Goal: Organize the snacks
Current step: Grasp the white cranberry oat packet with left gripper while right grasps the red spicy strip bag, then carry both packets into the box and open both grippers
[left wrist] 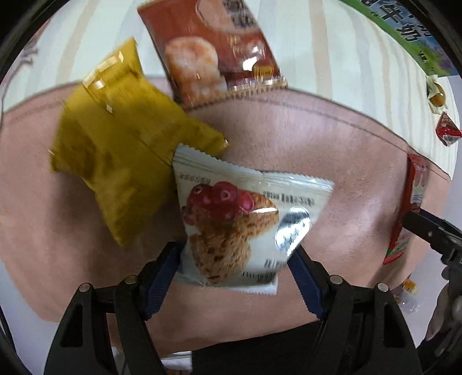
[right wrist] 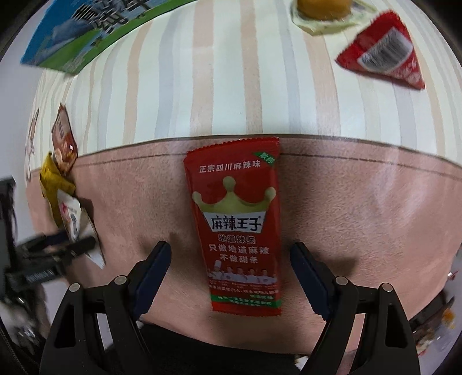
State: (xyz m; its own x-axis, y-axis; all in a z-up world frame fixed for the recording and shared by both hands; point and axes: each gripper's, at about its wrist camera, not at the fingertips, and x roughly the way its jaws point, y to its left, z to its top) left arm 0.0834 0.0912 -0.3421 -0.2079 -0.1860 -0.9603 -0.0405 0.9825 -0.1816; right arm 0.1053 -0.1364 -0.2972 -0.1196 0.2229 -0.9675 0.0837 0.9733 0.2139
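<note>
The left gripper points down at the counter, and its two blue fingers squeeze a white cookie packet with red berries on it. Both sides of the packet touch the fingers, so it is held. The packet's far corner lies over the edge of a yellow packet, which looks blurry, so I cannot tell if the two really touch. Past the yellow one lies a brown packet with a picture of a pale round cake, half on the pink mat and half on the striped cloth. The right gripper also points down. Its fingers stand wide apart, one on each side of a long red spicy snack packet with a gold crown on it. They do not touch it. The red packet lies flat on the pink mat, with its top end at the line where the striped cloth begins. Farther off on the stripes sit a red triangle packet, a small clear packet with something round and yellow, and a blue and green box.
</note>
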